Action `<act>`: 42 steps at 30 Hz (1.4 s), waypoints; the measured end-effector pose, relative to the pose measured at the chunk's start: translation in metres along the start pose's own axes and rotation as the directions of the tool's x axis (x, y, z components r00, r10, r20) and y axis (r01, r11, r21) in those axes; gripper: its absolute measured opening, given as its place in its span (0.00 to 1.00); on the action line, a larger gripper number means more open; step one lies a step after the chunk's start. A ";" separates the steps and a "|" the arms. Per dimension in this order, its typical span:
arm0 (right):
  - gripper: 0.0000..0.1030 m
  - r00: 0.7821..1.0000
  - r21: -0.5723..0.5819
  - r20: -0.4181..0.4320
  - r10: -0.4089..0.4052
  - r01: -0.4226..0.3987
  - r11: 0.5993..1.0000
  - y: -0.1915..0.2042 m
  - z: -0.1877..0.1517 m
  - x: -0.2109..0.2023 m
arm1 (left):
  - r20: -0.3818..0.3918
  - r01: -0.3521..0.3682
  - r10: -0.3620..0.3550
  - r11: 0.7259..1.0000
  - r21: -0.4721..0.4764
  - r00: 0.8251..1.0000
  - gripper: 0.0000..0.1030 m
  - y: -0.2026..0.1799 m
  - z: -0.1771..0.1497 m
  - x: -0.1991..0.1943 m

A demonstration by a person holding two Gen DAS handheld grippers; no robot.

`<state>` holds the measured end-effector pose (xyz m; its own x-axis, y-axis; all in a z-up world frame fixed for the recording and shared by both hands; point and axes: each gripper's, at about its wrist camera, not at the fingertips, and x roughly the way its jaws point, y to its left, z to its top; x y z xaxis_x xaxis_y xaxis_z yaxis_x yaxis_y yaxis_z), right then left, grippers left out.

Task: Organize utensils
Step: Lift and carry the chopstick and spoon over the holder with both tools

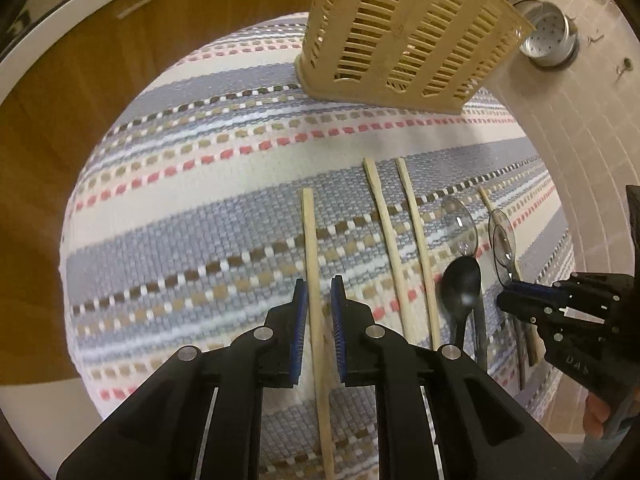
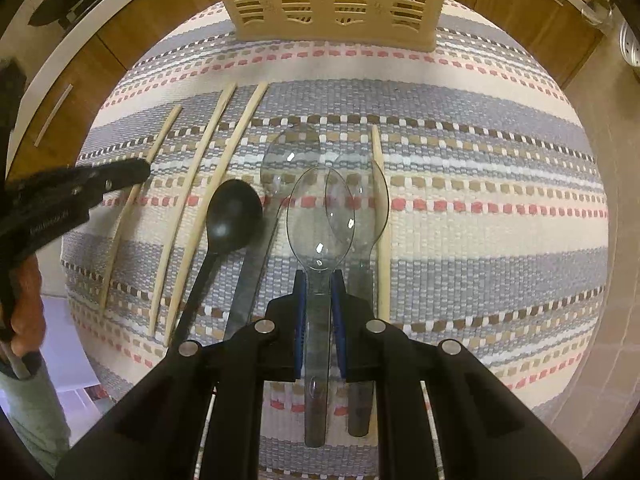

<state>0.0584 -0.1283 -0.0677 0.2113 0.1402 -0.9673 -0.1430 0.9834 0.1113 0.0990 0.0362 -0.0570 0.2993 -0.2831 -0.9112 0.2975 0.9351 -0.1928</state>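
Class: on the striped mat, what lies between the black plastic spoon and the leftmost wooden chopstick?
Two wooden chopsticks, side by side; clearest in the right wrist view, between black plastic spoon and leftmost wooden chopstick.

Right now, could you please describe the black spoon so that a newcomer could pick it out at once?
Start at the striped woven mat in front of the slatted beige basket. Among the utensils lying side by side, the black spoon sits between pale wooden sticks and clear plastic spoons. It alone is opaque black.

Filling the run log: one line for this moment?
left gripper: around chopstick | right gripper: shut on clear spoon | basket: upright
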 end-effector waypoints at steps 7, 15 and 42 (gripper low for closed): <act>0.20 1.000 -0.020 -0.022 -0.007 0.007 1.000 0.003 0.017 0.004 | -0.064 -0.038 0.044 0.995 0.092 0.997 0.11 -0.014 0.016 0.010; 0.10 0.997 -0.083 0.015 -0.071 0.072 0.994 0.018 0.022 0.004 | -0.036 -0.090 0.096 0.987 0.130 0.995 0.04 -0.025 0.018 0.016; 0.02 0.776 -0.078 0.586 0.234 -0.233 0.969 -0.025 0.007 -0.148 | 0.643 0.180 -0.144 0.984 0.009 0.752 0.03 -0.026 0.038 -0.151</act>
<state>0.0373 -0.1731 0.0742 0.6971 0.4059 -0.5910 -0.2633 0.9117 0.3156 0.0805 0.0469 0.0992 0.7656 -0.4845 -0.4232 0.3550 0.8668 -0.3501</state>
